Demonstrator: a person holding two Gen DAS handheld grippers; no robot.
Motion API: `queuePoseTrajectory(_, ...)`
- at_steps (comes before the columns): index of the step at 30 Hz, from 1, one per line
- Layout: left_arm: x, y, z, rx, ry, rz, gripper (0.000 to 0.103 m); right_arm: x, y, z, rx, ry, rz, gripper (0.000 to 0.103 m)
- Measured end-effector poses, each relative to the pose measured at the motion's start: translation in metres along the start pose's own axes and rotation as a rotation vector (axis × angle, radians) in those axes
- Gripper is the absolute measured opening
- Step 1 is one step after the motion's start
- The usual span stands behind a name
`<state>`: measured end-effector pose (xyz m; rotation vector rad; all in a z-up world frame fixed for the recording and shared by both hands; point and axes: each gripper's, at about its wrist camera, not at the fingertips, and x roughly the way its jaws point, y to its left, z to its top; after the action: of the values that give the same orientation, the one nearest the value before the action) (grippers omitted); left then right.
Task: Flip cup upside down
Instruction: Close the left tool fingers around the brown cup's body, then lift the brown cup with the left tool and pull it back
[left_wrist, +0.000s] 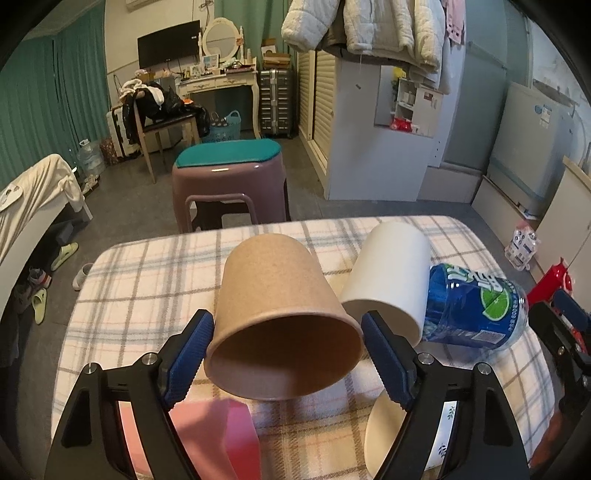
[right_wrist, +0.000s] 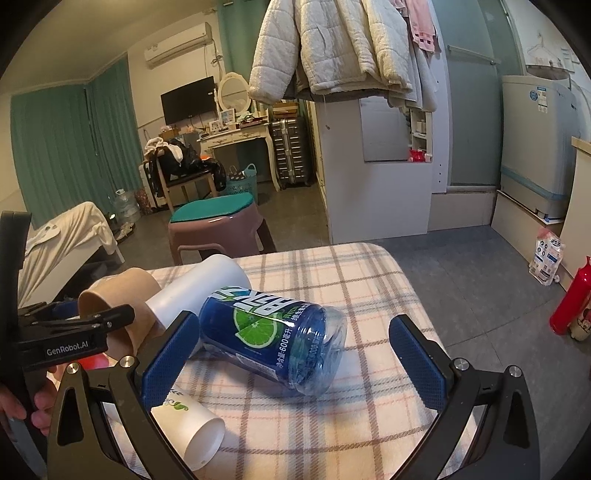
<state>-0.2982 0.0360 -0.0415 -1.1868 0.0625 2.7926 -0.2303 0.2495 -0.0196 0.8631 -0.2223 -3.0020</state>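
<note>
Surface: we see a plaid cloth-covered table (left_wrist: 155, 280), soft weave.
Room: a purple plastic stool (left_wrist: 229, 184), grey floor.
Cup: our left gripper (left_wrist: 286, 347) clasps the brown paper cup (left_wrist: 273, 291), tilted mouth towards us.
Right gripper (right_wrist: 295, 354): spread wide around a blue bottle (right_wrist: 273, 339) lying flat.

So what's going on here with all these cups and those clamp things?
A person holds a two-finger gripper in each hand over a table with a plaid cloth. The left gripper has its jaws either side of a brown paper cup, which is tipped with its open mouth facing the camera; whether they actually press on it is unclear. The right gripper hangs open over a blue bottle lying on its side. A white cup lies beside the brown one.
</note>
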Motion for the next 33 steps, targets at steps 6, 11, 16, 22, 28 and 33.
queuePoseTrajectory(6, -0.011, -0.001, 0.006, -0.007, -0.041, -0.005, 0.083, -0.007, 0.002, 0.001, 0.006, -0.006, 0.000, 0.103)
queuePoseTrajectory(11, -0.025, -0.004, 0.015, -0.002, -0.081, -0.008, 0.083, -0.014, 0.003, 0.005, 0.007, -0.016, 0.000, 0.103)
queuePoseTrajectory(16, -0.045, -0.005, 0.017, 0.006, -0.116, -0.019, 0.083, -0.025, 0.004, 0.009, 0.007, -0.032, -0.003, 0.103)
queuePoseTrajectory(22, -0.076, -0.005, 0.019, 0.012, -0.167, -0.027, 0.083, -0.047, 0.008, 0.014, 0.005, -0.062, 0.002, 0.103)
queuePoseTrajectory(28, -0.110, -0.005, 0.013, 0.009, -0.205, -0.032, 0.083, -0.079, 0.013, 0.013, -0.002, -0.094, 0.005, 0.103)
queuePoseTrajectory(33, -0.145, -0.008, -0.002, 0.014, -0.242, -0.046, 0.083, -0.112, 0.016, 0.012, -0.004, -0.129, 0.001, 0.103)
